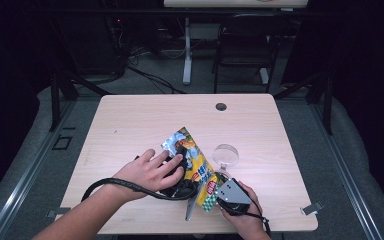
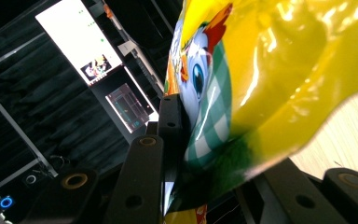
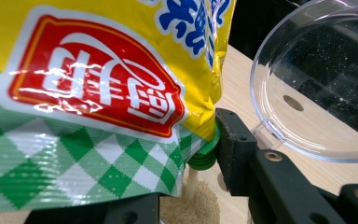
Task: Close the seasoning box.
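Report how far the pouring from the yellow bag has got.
Done: the yellow bag is lifted and tipped, and a small heap of grains already lies below it. In hand: the left gripper and right gripper both clamp the bag while grains stream from its green spout. Left: finishing the pour; the clear bowl beside it looks empty.

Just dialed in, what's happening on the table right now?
A person holds a yellow snack bag with both grippers over the wooden table. The left gripper clamps one part of the bag, and the right gripper pinches its lower end by the green spout. Pale grains are running out of the spout into a heap below. A clear bowl sits just beside the bag.
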The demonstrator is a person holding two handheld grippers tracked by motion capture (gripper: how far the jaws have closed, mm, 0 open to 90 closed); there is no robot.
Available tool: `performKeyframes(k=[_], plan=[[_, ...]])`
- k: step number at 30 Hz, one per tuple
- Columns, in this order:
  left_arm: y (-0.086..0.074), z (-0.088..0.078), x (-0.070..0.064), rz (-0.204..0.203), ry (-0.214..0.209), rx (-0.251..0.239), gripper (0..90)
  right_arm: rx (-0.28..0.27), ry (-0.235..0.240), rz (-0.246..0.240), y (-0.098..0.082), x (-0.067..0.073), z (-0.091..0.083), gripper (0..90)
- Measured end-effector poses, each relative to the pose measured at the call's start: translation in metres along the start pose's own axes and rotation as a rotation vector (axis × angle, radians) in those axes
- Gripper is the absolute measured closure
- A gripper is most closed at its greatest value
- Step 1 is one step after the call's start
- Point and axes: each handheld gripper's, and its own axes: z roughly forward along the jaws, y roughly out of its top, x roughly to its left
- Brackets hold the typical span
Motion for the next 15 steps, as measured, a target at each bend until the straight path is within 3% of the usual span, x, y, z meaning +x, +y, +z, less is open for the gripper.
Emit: performKeyframes(k=[11, 15], plan=[[-0.0002, -0.0009, 0.0015, 0.016, -0.003, 0.007, 76.6, -0.005, 0.003, 0.004, 0.0003, 0.0004, -0.0003, 70.8], [-0.0003, -0.0008, 0.0012, 0.004, -0.002, -0.002, 76.6, -0.004, 0.001, 0.003, 0.0004, 0.0001, -0.0007, 70.8]])
